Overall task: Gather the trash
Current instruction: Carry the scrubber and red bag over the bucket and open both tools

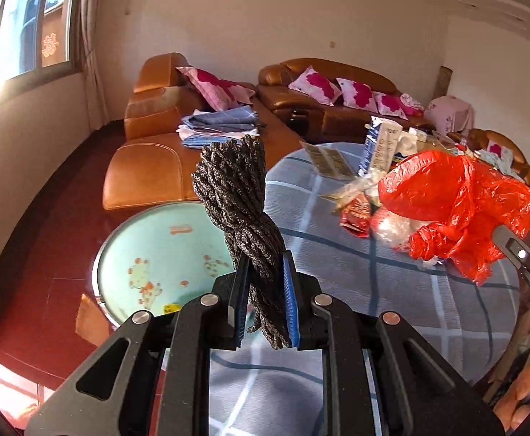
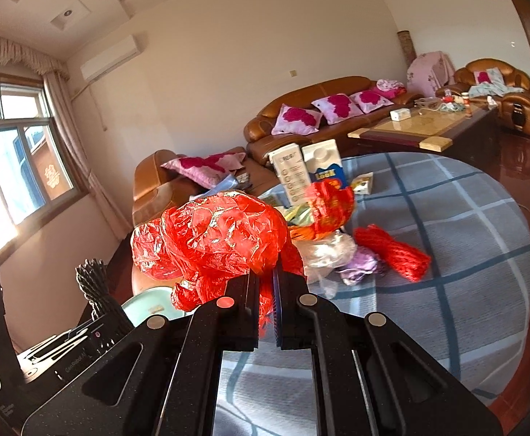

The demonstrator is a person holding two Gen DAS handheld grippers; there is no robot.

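Observation:
My left gripper (image 1: 265, 290) is shut on a twisted bundle of dark speckled rope (image 1: 241, 196) and holds it upright above the table's left edge; the bundle also shows in the right wrist view (image 2: 96, 290). My right gripper (image 2: 265, 301) is shut on a crumpled red plastic bag (image 2: 214, 239), held above the table; the bag also shows in the left wrist view (image 1: 457, 203). On the round table with a blue-grey checked cloth (image 2: 464, 239) lies a trash pile: cartons (image 2: 323, 167), a red rope bundle (image 2: 395, 254), clear and purple wrappers (image 2: 341, 254).
A round pale-green basin (image 1: 163, 258) sits on the red floor left of the table. Brown leather sofas (image 1: 156, 145) with pink cushions and folded cloth stand behind. A coffee table (image 2: 421, 127) with small items is at the far right.

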